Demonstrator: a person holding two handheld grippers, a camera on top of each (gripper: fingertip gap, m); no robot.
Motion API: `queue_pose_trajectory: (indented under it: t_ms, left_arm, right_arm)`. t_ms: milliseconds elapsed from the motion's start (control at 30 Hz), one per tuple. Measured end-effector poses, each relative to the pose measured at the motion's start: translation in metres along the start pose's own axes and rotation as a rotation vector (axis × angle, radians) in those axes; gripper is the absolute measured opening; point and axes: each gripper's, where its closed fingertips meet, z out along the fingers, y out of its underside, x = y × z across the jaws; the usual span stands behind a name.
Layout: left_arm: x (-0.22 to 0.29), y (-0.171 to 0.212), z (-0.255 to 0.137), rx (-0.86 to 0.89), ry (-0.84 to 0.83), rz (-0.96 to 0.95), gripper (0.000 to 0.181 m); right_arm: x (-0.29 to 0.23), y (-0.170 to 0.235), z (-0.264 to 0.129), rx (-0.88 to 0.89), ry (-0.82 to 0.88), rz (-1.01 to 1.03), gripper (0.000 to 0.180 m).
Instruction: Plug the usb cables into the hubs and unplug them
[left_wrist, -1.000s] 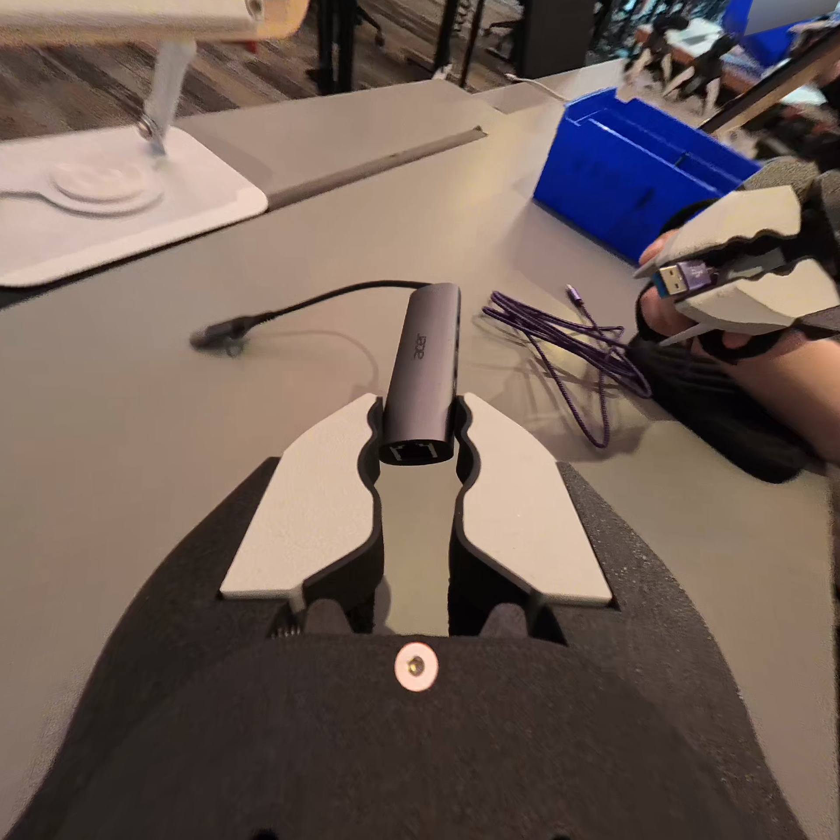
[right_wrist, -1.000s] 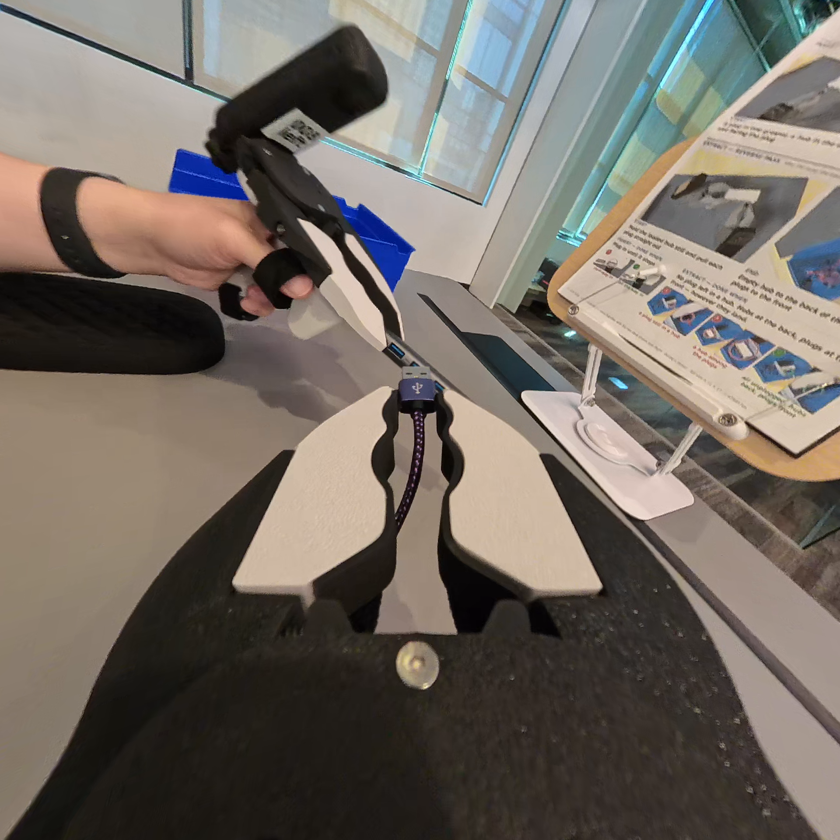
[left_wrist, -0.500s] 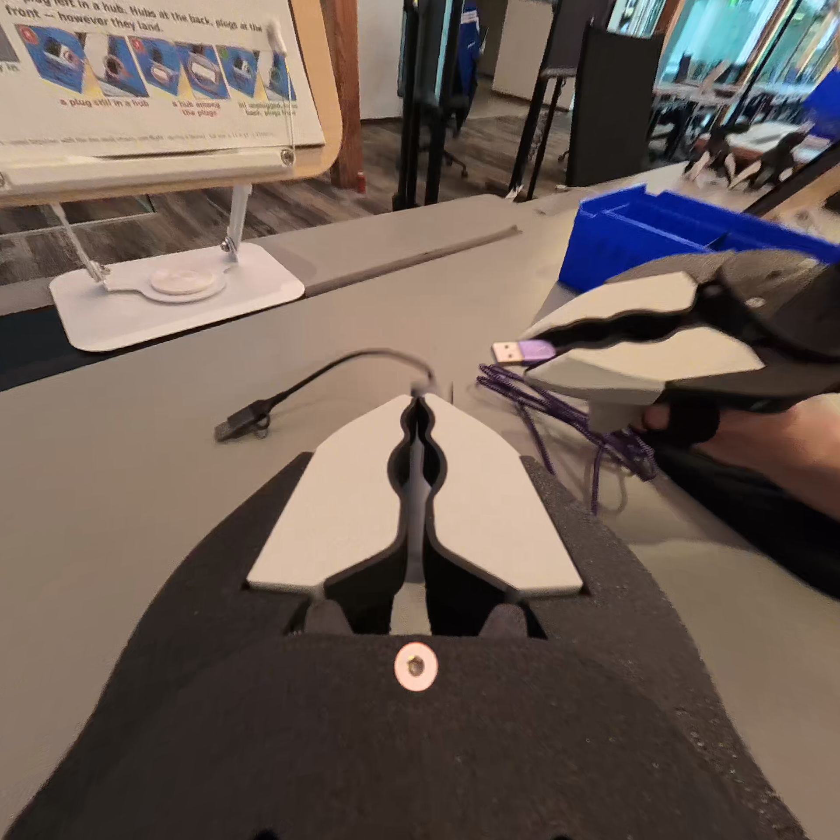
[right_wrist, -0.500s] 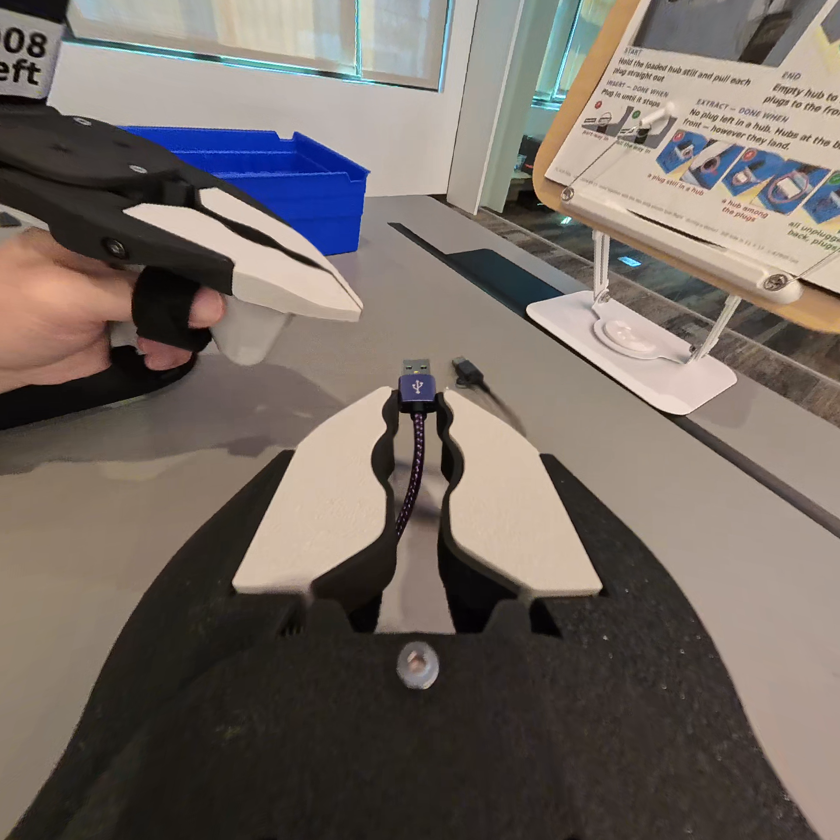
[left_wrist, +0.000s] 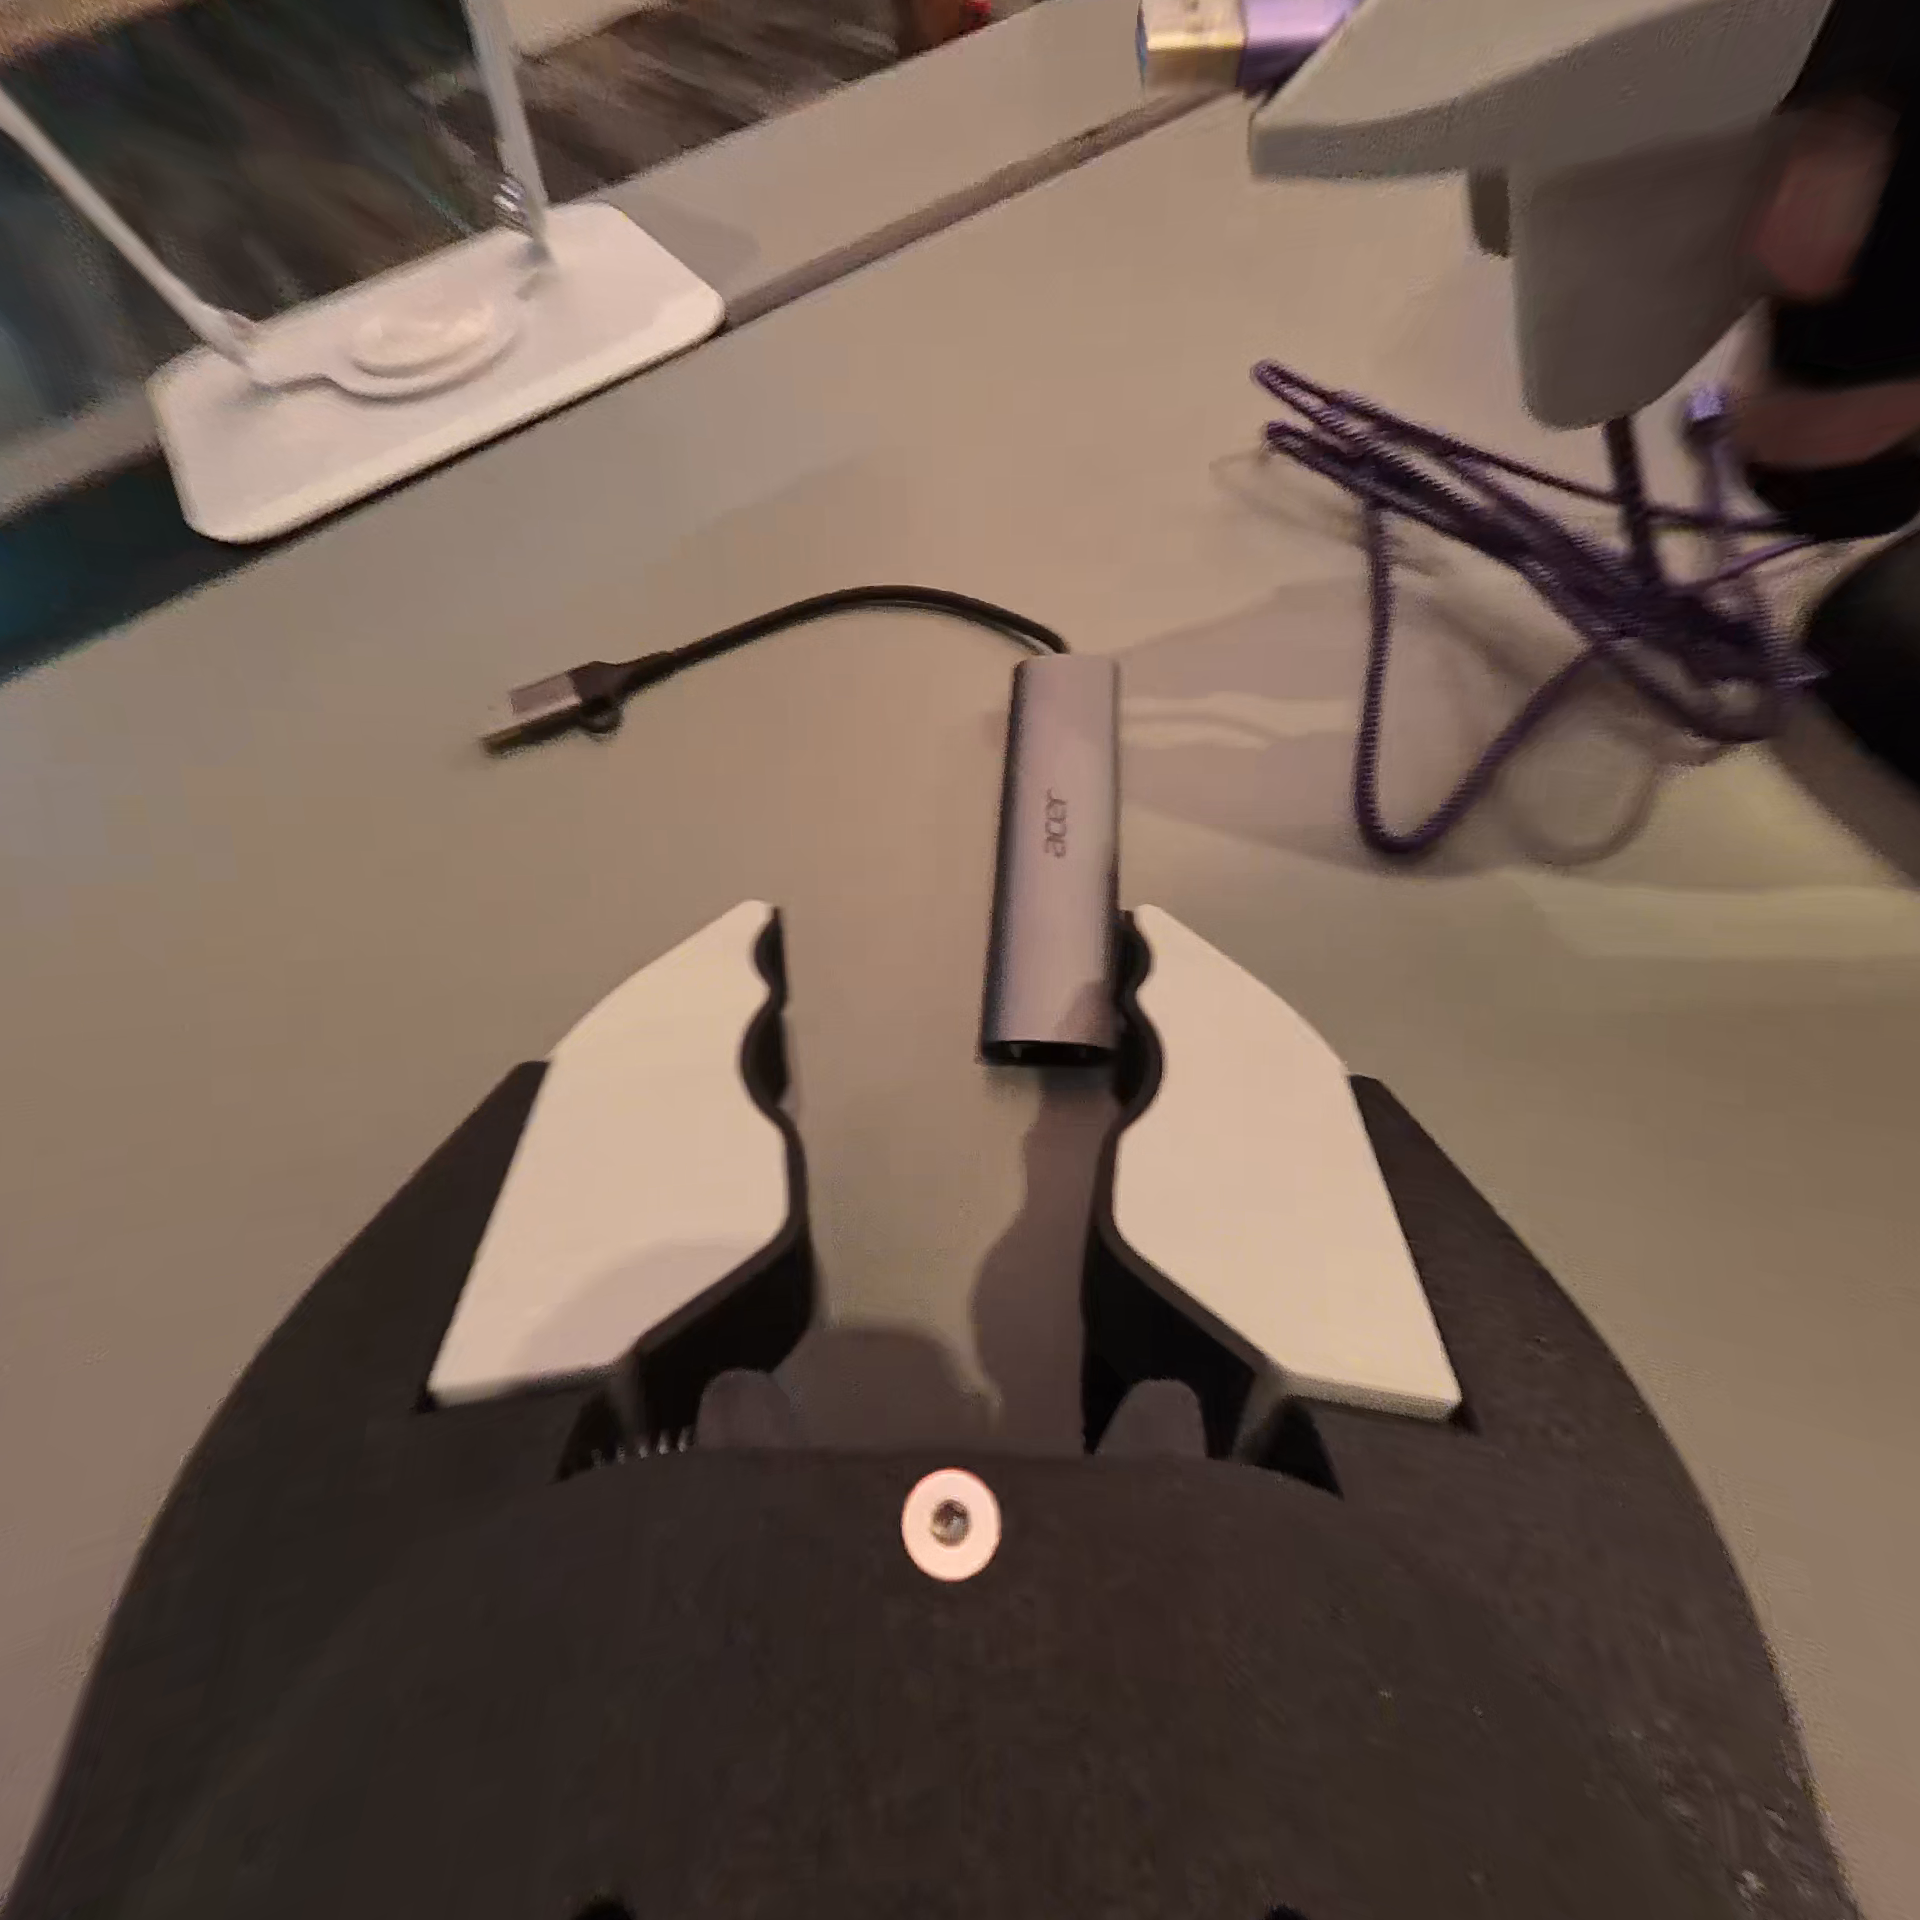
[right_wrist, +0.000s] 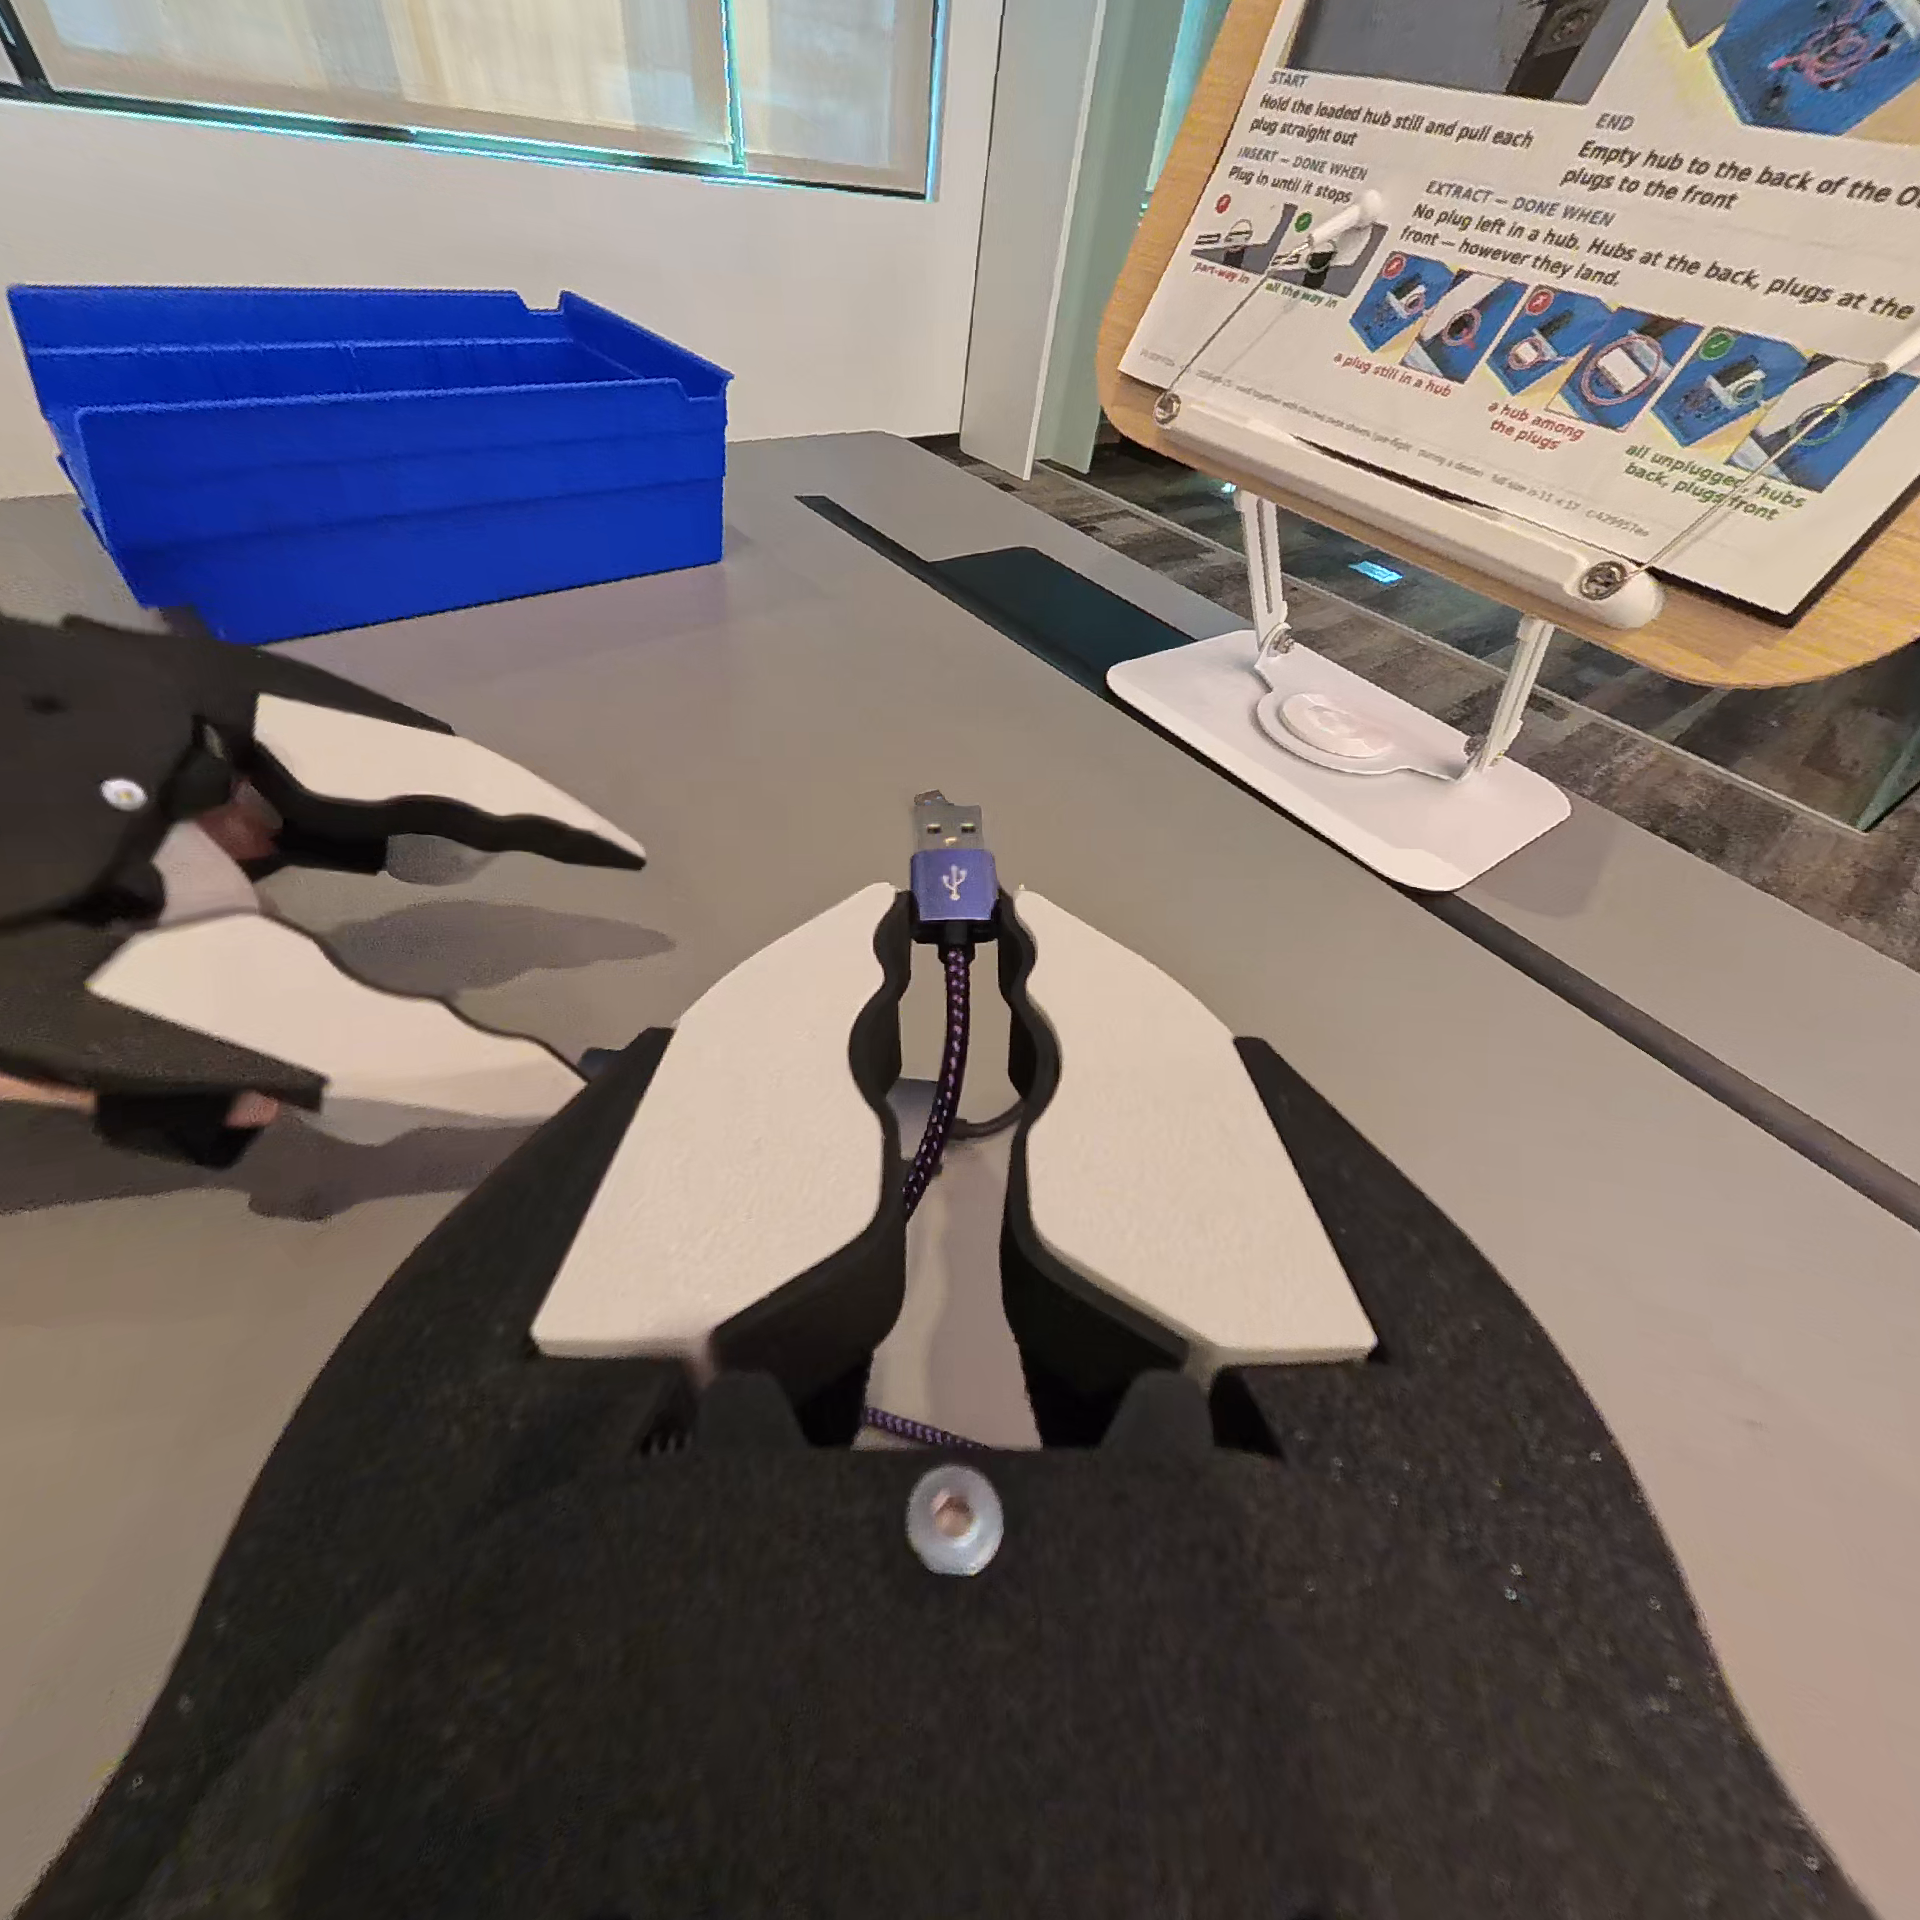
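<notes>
A grey USB hub (left_wrist: 1051, 862) lies on the grey table (left_wrist: 416, 935), its black lead and plug (left_wrist: 551, 709) curling off to the left. My left gripper (left_wrist: 951, 920) is open around the hub's near end, which lies against the right finger. It also shows open at the left of the right wrist view (right_wrist: 613, 966). My right gripper (right_wrist: 951, 902) is shut on a purple USB plug (right_wrist: 953, 883) whose metal tip points forward. In the left wrist view it hangs at the top right with the plug (left_wrist: 1236, 31). The purple braided cable (left_wrist: 1538, 582) lies tangled on the table.
Stacked blue bins (right_wrist: 384, 457) stand at the back left of the right wrist view. A wooden board with an instruction sheet (right_wrist: 1538, 312) rests on a white stand (right_wrist: 1340, 758) at the right, and its base shows in the left wrist view (left_wrist: 436, 384). Some 12 centimeters of space lies between my two pairs of fingers. The grey USB hub (left_wrist: 1051, 862) is about 4 centimeters from my left fingertips and 12 centimeters from my right.
My left gripper has opened and let go of the hub, which now lies on the table between its fingers. My right gripper still holds the purple plug and has come closer and higher.
</notes>
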Motion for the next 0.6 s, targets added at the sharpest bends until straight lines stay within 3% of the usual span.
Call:
queue_pose_trajectory:
  t_ms: [33, 133, 300, 500, 567, 600]
  left_arm:
    - [0.0, 0.002, 0.006, 0.003, -0.046, 0.016, 0.074]
    - [0.01, 0.01, 0.024, -0.094, -0.048, 0.047, 0.075]
    - [0.033, 0.022, 0.041, -0.255, 0.136, -0.124, 0.06]
    - [0.031, 0.023, 0.041, -0.252, 0.126, -0.098, 0.055]
    - [0.032, 0.022, 0.041, -0.256, 0.153, -0.073, 0.031]
    - [0.032, 0.022, 0.041, -0.257, 0.167, -0.063, 0.031]
  right_arm:
    - [0.0, 0.0, -0.001, -0.002, 0.002, -0.005, 0.015]
    - [0.0, 0.001, -0.002, -0.008, 0.005, -0.025, 0.015]
    - [0.002, 0.0, -0.004, -0.001, 0.002, -0.025, 0.015]
    - [0.004, 0.001, -0.005, 0.001, -0.006, -0.017, 0.015]
    - [0.003, 0.001, -0.005, -0.001, -0.008, -0.02, 0.015]
    - [0.003, 0.001, -0.006, -0.002, -0.009, -0.023, 0.015]
